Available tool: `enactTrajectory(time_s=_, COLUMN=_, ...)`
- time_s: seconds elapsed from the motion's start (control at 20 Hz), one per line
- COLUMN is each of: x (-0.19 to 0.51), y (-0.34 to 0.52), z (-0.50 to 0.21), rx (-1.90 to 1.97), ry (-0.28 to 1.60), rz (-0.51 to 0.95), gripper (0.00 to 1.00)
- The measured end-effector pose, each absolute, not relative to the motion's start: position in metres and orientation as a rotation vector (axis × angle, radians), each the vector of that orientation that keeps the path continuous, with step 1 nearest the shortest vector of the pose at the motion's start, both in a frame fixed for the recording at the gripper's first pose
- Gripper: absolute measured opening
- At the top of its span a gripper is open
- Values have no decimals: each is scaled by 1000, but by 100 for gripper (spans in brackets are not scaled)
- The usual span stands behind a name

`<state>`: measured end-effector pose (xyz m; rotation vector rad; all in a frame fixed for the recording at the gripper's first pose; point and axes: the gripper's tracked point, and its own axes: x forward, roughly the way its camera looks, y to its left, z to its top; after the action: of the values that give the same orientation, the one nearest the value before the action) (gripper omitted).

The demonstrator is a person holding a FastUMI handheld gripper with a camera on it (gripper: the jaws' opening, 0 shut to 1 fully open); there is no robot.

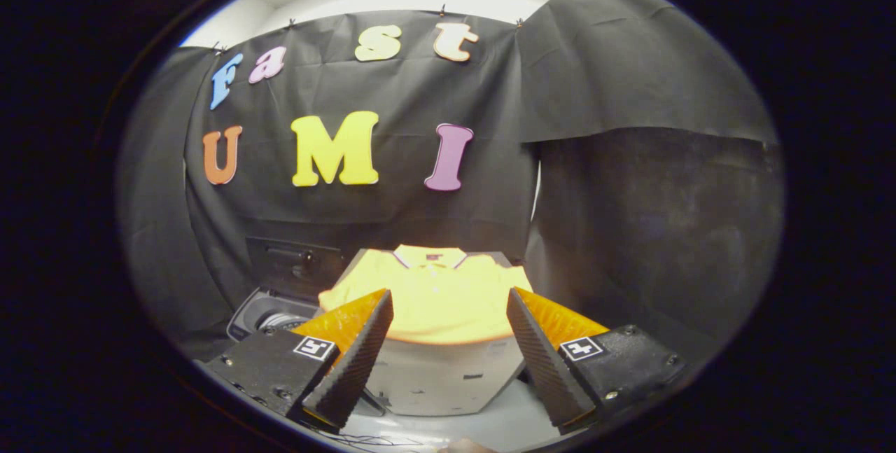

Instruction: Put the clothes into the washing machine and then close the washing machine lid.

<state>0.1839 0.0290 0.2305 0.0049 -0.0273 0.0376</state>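
Gripper view: gripper (448, 299) fingers apart, yellow shirt (428, 292) ahead on white box (441, 376), washing machine (269, 313) beside; no legible labels.

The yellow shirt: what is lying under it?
The yellow shirt lies folded on a pale box, beyond the open gripper. The box's front shows; its top is covered.
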Motion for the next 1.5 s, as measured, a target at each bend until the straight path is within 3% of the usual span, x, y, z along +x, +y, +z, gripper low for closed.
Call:
enactTrajectory(time_s=0.4, x=314, y=53, z=280, rx=1, ry=45, rz=112, gripper=100)
enactTrajectory(time_s=0.8, x=423, y=63, z=239, rx=-24, ry=304, rz=113, gripper=100)
enactTrajectory(time_s=1.15, x=449, y=69, z=180, rx=-34, ry=536, rz=116, gripper=100)
enactTrajectory(time_s=1.5, x=452, y=67, z=157, rx=-36, ry=614, rz=88, gripper=100)
